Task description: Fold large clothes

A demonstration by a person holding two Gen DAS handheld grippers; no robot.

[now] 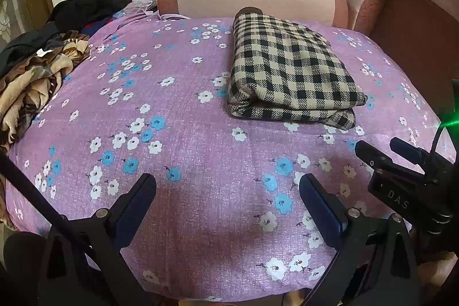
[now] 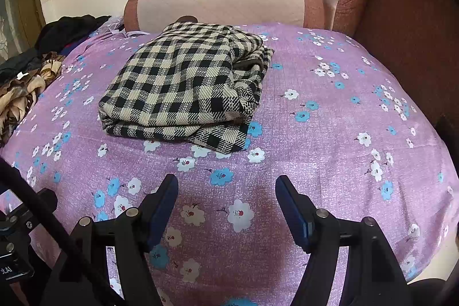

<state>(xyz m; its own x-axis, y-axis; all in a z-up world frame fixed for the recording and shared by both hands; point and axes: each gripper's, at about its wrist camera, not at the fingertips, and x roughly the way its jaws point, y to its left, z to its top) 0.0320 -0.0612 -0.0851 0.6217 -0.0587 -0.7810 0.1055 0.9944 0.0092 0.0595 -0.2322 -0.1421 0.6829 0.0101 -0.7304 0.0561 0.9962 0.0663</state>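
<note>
A folded checked garment (image 2: 183, 88) lies on the floral sheet (image 2: 330, 134) beyond the empty, spread right gripper (image 2: 226, 191).

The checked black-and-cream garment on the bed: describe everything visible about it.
The checked black-and-cream woven garment lies folded into a thick, roughly rectangular bundle of several layers, flat on the purple flower-printed bedsheet. The cloth looks coarse and heavy. Its near edge shows stacked folds; in the right wrist view the right side is looser, with a rumpled inner layer showing. It sits toward the far side of the bed, near the pink sofa. Only the sheet touches it; both tools are clear of it.
</note>
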